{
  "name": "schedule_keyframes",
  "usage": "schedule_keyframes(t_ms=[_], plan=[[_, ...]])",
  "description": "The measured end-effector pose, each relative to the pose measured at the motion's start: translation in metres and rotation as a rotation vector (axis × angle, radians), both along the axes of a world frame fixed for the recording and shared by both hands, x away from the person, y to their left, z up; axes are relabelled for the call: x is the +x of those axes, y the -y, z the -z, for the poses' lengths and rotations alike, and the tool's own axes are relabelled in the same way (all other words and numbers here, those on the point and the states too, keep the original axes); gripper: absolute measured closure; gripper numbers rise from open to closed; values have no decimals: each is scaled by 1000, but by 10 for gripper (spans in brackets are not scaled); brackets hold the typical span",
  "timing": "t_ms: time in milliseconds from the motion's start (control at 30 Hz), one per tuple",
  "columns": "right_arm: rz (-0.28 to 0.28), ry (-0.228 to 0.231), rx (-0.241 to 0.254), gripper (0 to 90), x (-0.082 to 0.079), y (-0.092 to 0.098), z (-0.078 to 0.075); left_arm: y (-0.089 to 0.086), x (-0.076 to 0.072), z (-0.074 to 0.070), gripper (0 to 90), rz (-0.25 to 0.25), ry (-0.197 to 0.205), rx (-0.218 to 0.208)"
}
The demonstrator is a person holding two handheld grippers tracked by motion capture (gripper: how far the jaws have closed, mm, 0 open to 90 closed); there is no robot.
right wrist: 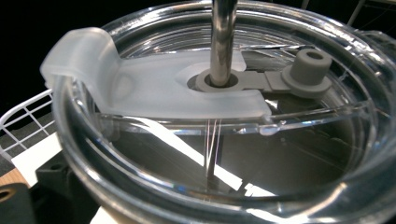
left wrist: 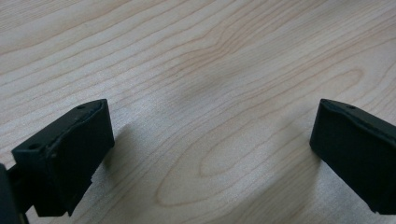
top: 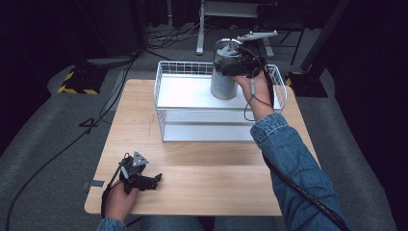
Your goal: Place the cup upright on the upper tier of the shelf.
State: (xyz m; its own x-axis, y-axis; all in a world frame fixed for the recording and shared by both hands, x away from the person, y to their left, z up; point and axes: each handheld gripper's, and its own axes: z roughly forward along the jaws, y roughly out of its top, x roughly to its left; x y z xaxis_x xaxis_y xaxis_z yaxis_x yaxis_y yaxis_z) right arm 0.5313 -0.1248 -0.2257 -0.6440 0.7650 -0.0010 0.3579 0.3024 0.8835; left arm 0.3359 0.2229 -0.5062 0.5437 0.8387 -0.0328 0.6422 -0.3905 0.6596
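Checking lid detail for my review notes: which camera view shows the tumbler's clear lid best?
The right gripper view: the clear lid appears close up, with its metal straw through the centre hole. The high view shows it small atop the tumbler; the left gripper view looks at the wooden table.

Both grippers are black, each topped by a grey three-cornered plate and trailing a black cable. Left gripper (top: 156, 179); right gripper (top: 230, 67). Blue denim sleeve (top: 293, 163), cuff turned.

Wire basket (top: 163, 103) walls block rear table; front tabletop (top: 211, 178) open for passage.
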Motion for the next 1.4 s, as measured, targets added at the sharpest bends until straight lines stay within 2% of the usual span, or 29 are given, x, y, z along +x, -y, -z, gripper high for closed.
schedule_keyframes(t_ms=[633,900,1133,1400], plan=[[-39,36,35,29,0,5,7,0,0,0,1,-3,4,0],[-41,18,44,0,3,6,10,0,0,0,1,-4,6,-1],[-35,17,24,0,-8,10,4,0,0,0,2,-4,6,0],[-39,37,29,0,-19,20,-3,0,0,0,1,-4,6,0]])
